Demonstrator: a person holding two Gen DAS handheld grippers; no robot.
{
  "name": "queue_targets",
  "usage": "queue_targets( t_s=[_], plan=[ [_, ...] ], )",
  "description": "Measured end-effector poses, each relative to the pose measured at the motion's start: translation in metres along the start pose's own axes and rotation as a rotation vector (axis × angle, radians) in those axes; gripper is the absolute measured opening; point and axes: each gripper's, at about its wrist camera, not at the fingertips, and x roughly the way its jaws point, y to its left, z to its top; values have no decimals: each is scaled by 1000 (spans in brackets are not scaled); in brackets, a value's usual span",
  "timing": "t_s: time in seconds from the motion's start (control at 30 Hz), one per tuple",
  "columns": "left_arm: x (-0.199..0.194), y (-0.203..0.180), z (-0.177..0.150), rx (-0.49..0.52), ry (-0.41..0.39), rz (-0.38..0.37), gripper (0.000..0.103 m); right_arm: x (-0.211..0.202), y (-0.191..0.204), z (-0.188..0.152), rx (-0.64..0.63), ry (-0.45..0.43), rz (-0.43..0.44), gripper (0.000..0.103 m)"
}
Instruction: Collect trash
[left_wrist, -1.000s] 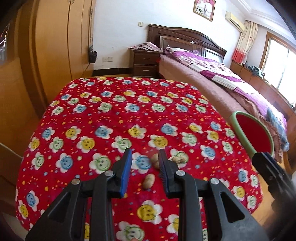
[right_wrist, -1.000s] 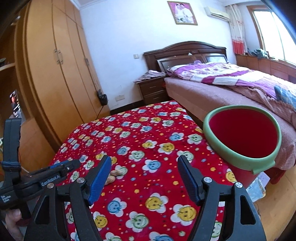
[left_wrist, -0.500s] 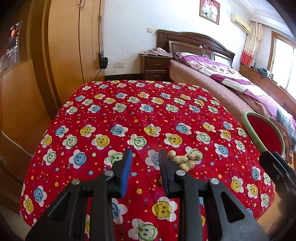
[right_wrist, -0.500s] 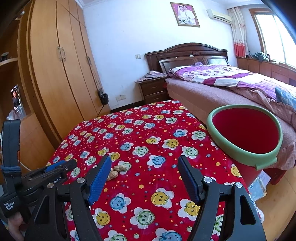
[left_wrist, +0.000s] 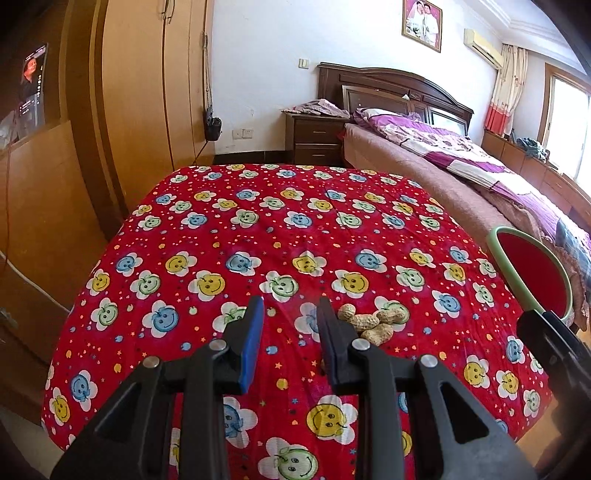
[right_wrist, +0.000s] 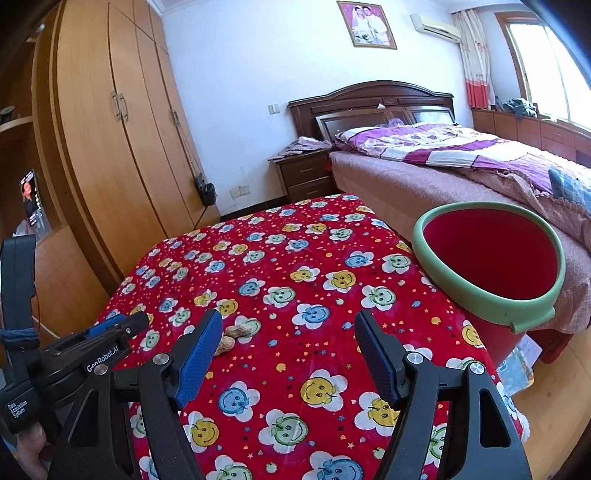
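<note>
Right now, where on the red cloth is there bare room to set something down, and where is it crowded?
Free: the whole far half of the cloth toward the wardrobe and nightstand, and its left side. Also the near right part beside the bin. Crowded: only the near middle, where the peanuts lie by the left gripper.

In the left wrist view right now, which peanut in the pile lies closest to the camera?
The lowest peanut, at the pile's near edge, just right of the left gripper. The other peanuts lie behind it.

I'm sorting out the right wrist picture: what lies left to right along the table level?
Left gripper → peanuts → right gripper → bin.
</note>
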Motion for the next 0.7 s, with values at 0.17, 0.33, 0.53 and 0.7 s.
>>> queue_targets(
  t_s=[0.17,0.33,0.53,0.7],
  plan=[
    [0,1,1,-6,-1,1,29,0,0,0,1,0,0,75],
    [-1,1,2,-7,-2,3,29,0,0,0,1,0,0,75],
    [0,1,2,-7,-2,3,29,0,0,-1,2,1,0,75],
    [-1,1,2,-8,-3,4,29,0,0,-2,3,2,0,75]
  ],
)
